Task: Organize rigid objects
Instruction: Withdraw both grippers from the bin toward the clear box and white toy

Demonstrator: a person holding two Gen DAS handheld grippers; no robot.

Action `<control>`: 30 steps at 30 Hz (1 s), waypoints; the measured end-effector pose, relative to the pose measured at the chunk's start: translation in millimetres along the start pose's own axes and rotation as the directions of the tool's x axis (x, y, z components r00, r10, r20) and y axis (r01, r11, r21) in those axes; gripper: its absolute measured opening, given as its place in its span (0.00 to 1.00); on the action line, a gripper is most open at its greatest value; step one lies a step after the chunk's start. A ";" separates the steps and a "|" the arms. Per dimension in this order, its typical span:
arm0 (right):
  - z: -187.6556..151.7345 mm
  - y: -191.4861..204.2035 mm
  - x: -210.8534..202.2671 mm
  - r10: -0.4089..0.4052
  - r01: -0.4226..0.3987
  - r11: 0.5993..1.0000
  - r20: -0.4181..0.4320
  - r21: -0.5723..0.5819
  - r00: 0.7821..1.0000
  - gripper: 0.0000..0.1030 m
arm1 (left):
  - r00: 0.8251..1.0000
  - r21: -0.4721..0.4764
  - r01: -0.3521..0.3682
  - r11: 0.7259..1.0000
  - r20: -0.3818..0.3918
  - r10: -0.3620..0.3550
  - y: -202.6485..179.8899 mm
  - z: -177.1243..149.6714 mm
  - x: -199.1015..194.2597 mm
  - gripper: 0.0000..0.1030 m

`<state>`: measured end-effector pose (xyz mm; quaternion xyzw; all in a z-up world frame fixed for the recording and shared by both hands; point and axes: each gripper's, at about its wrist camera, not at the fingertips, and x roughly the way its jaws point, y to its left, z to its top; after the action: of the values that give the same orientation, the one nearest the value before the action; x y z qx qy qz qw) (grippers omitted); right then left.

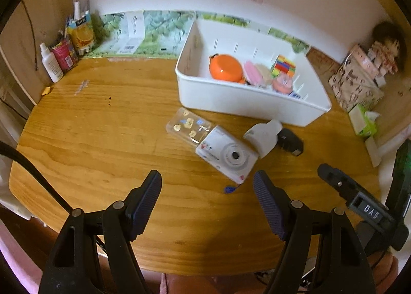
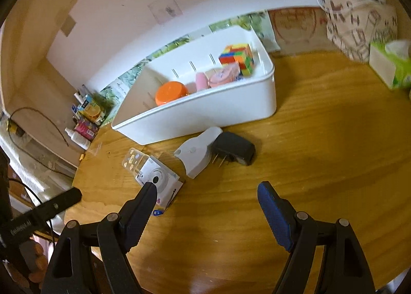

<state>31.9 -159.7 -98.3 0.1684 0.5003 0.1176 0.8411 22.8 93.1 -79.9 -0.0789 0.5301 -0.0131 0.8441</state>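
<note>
A white bin (image 1: 231, 98) (image 2: 205, 114) on the wooden table holds an orange round case (image 1: 226, 67) (image 2: 170, 92), a colourful puzzle cube (image 1: 283, 65) (image 2: 237, 58) and pink items. In front of it lie a clear case (image 1: 187, 124) (image 2: 133, 159), a white toy camera (image 1: 227, 156) (image 2: 158, 178), a white plastic piece (image 1: 263, 136) (image 2: 197, 151) and a black plug adapter (image 1: 291, 141) (image 2: 235, 151). My left gripper (image 1: 206, 186) hovers open just short of the camera. My right gripper (image 2: 206, 191) is open too, nearer than the white piece, its left finger overlapping the camera.
Bottles and cartons (image 1: 66, 47) stand at the table's back left corner. A patterned bag (image 1: 355, 83) (image 2: 359, 19) and a green tissue box (image 1: 364, 120) (image 2: 393, 67) sit at the right. A small blue object (image 1: 230, 189) (image 2: 157, 212) lies by the camera. Bare wood stretches left.
</note>
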 end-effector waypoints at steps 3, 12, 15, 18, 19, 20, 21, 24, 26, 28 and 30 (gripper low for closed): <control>-2.0 2.5 9.7 -0.003 0.004 0.999 -0.023 0.042 1.000 0.79 | 0.999 0.031 -0.005 1.000 -0.036 0.006 5.9 6.4 9.5 0.75; -6.1 28.0 43.0 -0.009 0.012 0.998 -0.049 0.063 0.999 0.79 | 0.988 0.106 0.044 0.993 -0.155 -0.027 27.1 40.5 52.4 0.75; -10.4 40.4 52.0 -0.012 0.012 1.000 -0.049 0.019 0.999 0.79 | 0.980 0.133 0.060 0.989 -0.195 -0.033 31.6 52.0 68.1 0.75; -15.7 51.2 61.1 -0.008 0.007 1.000 -0.053 -0.029 0.999 0.79 | 0.971 0.173 0.075 0.982 -0.235 -0.033 32.8 62.0 84.3 0.75; -17.0 53.8 63.8 -0.010 0.008 0.999 -0.054 -0.042 0.998 0.79 | 0.968 0.185 0.081 0.979 -0.248 -0.033 32.7 65.3 89.8 0.75; -18.8 57.3 67.4 -0.013 0.010 0.998 -0.056 -0.060 0.998 0.79 | 0.966 0.193 0.087 0.977 -0.258 -0.035 32.9 68.3 93.8 0.75; -19.7 59.9 70.0 -0.014 0.010 0.997 -0.056 -0.074 0.998 0.79 | 0.963 0.200 0.092 0.976 -0.266 -0.036 32.4 70.7 97.5 0.75; -22.0 66.3 76.0 -0.010 0.005 0.994 -0.048 -0.107 0.999 0.79 | 0.956 0.221 0.109 0.969 -0.290 -0.041 31.9 75.8 109.6 0.75; -23.1 70.2 78.8 -0.008 0.003 0.991 -0.036 -0.134 0.999 0.79 | 0.950 0.230 0.118 0.966 -0.310 -0.043 31.5 78.3 117.3 0.75; -24.6 75.4 82.0 -0.012 0.008 0.985 -0.022 -0.173 1.000 0.79 | 0.943 0.234 0.128 0.964 -0.329 -0.046 31.6 79.9 124.0 0.75; -25.9 79.7 85.7 -0.023 0.020 0.975 -0.013 -0.220 1.000 0.79 | 0.938 0.232 0.134 0.964 -0.345 -0.047 32.7 80.6 129.2 0.75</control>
<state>47.2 -51.0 -146.5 0.0679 0.4927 0.1644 0.8518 149.6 121.4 -165.8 0.0076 0.6561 -0.1325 0.7430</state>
